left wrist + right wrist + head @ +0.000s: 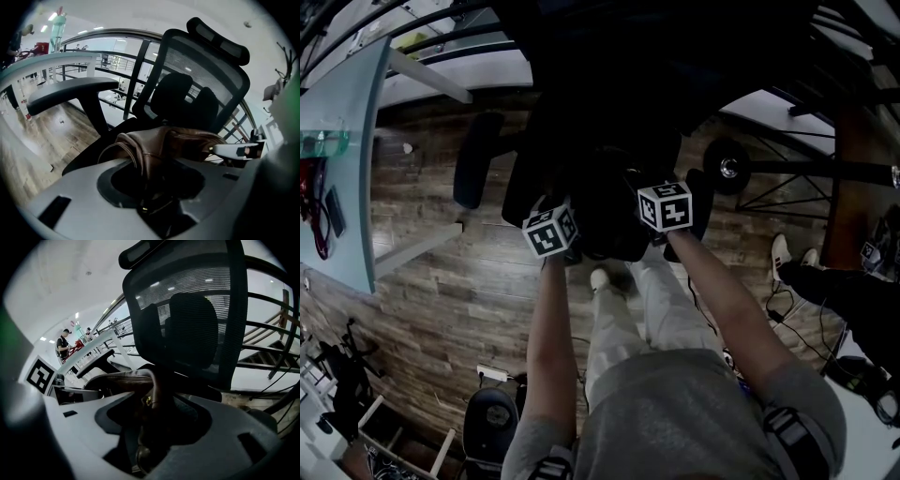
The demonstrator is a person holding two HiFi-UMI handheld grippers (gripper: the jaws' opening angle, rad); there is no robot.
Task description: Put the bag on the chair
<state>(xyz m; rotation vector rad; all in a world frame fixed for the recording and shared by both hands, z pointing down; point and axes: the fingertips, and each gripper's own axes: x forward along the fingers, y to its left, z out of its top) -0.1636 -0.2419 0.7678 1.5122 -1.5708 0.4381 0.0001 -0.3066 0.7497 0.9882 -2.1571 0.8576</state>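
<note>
A brown leather bag [164,140] rests on the seat of a black mesh office chair [201,75], in front of its backrest. In the head view the bag [605,220] is a dark mass between my two grippers, above the chair [581,122]. My left gripper [154,187] stands open with a fold of the bag and its strap lying in the gap. My right gripper [150,427] is open too, and a strap of the bag [126,378] with a gold ring runs between its jaws. The jaw tips themselves are hidden in shadow.
The chair's left armrest [70,91] juts out at the left. A glass table [347,141] stands far left, a railing [112,56] behind the chair. Cables [787,309] and another person's feet lie on the wooden floor at the right. People stand far off [63,348].
</note>
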